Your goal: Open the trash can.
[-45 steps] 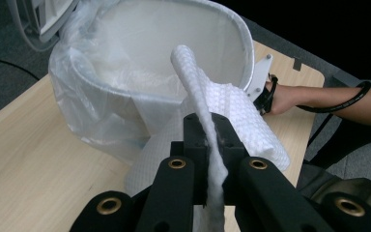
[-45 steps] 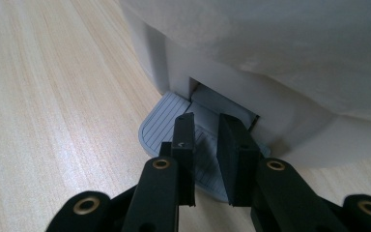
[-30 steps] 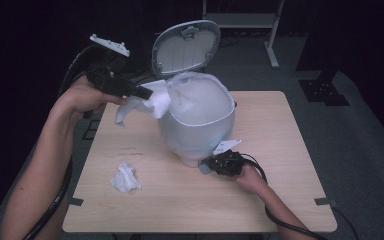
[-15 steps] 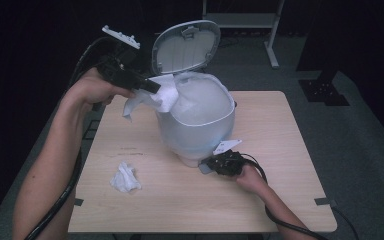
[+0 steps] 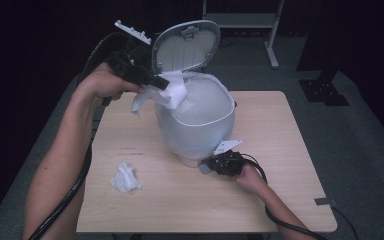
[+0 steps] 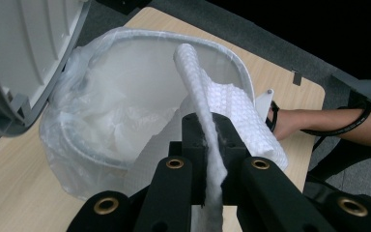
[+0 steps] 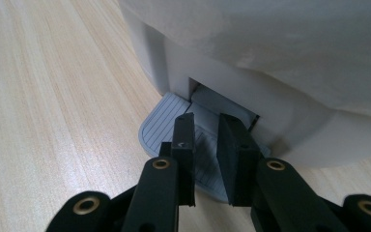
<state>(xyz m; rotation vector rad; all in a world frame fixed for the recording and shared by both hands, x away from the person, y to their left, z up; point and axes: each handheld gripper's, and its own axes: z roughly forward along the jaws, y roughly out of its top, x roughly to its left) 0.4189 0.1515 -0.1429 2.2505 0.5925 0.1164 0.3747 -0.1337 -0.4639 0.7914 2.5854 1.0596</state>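
Two grippers work at the pedal bin (image 5: 195,125). Left gripper (image 5: 157,82) is clamped on a paper towel (image 5: 172,92) held over the bin's left rim, its long axis running from the jaws toward the open mouth. Right gripper (image 7: 206,145), jaws together, presses the pedal (image 7: 162,123) at the near side.

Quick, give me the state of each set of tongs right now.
Left tongs: shut on the paper towel, held over the open bin.
Right tongs: shut, pressing down on the bin's pedal, gripping nothing.
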